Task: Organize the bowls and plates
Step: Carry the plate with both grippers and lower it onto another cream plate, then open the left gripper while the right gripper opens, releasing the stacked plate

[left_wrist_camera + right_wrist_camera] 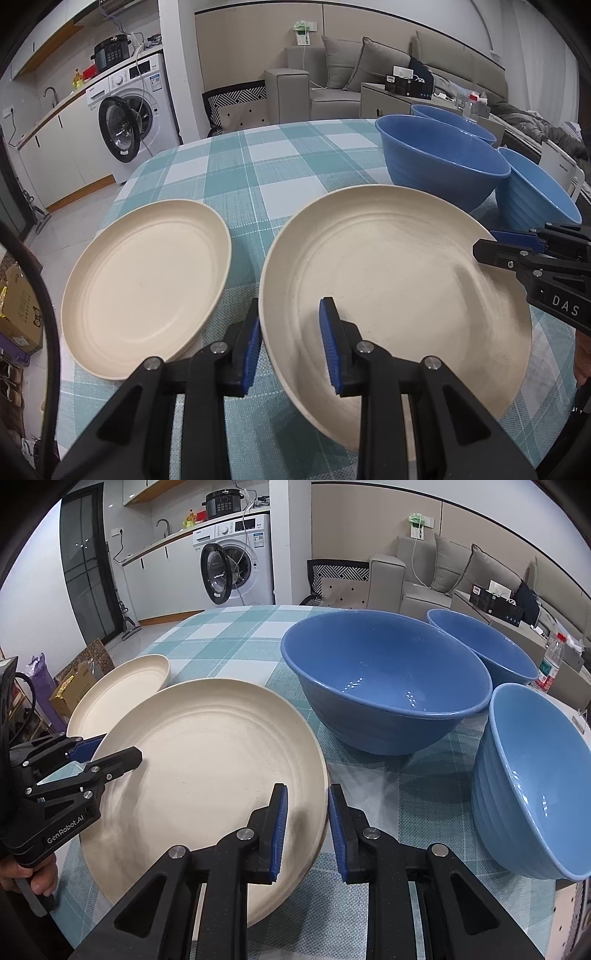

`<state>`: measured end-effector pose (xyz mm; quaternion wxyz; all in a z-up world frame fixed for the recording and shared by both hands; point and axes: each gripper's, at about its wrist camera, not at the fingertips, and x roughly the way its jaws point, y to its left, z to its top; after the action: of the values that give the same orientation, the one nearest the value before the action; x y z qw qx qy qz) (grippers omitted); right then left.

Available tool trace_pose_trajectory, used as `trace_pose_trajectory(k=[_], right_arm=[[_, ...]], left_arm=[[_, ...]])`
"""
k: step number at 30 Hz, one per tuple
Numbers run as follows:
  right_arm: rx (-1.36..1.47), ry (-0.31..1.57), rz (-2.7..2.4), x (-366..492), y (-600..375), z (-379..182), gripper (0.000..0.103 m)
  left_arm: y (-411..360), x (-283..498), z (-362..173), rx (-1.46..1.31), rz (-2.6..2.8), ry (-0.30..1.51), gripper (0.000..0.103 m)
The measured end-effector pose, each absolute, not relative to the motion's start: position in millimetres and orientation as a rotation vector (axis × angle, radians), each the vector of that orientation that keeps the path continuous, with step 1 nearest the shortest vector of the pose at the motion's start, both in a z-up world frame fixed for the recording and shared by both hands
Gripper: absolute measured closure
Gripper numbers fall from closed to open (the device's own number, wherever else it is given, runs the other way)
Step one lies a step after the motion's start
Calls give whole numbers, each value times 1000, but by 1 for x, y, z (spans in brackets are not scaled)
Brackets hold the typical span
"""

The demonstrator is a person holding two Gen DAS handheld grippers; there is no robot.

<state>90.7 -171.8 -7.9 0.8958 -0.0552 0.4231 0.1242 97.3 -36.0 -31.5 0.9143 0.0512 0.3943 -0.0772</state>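
Both sets of fingers are clenched on the same cream plate (388, 280): the left gripper (291, 345) pinches its near-left rim, one blue pad inside the dish and one outside; the right gripper (304, 834) pinches the opposite rim in the same way. In the right wrist view the plate looks tilted, its far edge raised off the checked tabletop (236, 162), so it seems carried between the two hands rather than lying flat; I cannot tell whether any part of it touches the cloth.

Just beside it, to the left, lies a second cream plate (147, 280), flat on the cloth; something pale peeks out beneath its near edge, perhaps another plate, though I cannot be sure. To the right stand three blue bowls, all upright and separate: a large bowl (384, 679) nearest the held plate, a second bowl (484, 646) behind it, a paler bowl (532, 801) closest to the right gripper.

By my judgement the work is at an early stage; the held plate has yet to join the other, and none of the bowls is nested.
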Motion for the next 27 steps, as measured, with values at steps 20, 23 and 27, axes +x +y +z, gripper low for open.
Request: trace_pose_trajectory(k=[20,23,27], right_arm=[[-67,866,313,87,-175,-5,49],[-59,851,323,84,-176,1,32],[-44,832,349,80,-176,10,19]], left_arm=[[-35,99,-36,67,-210,861,50],[-33,97,-31,61,-212,853,47],[-27,96,-25,38,-214,843,36]])
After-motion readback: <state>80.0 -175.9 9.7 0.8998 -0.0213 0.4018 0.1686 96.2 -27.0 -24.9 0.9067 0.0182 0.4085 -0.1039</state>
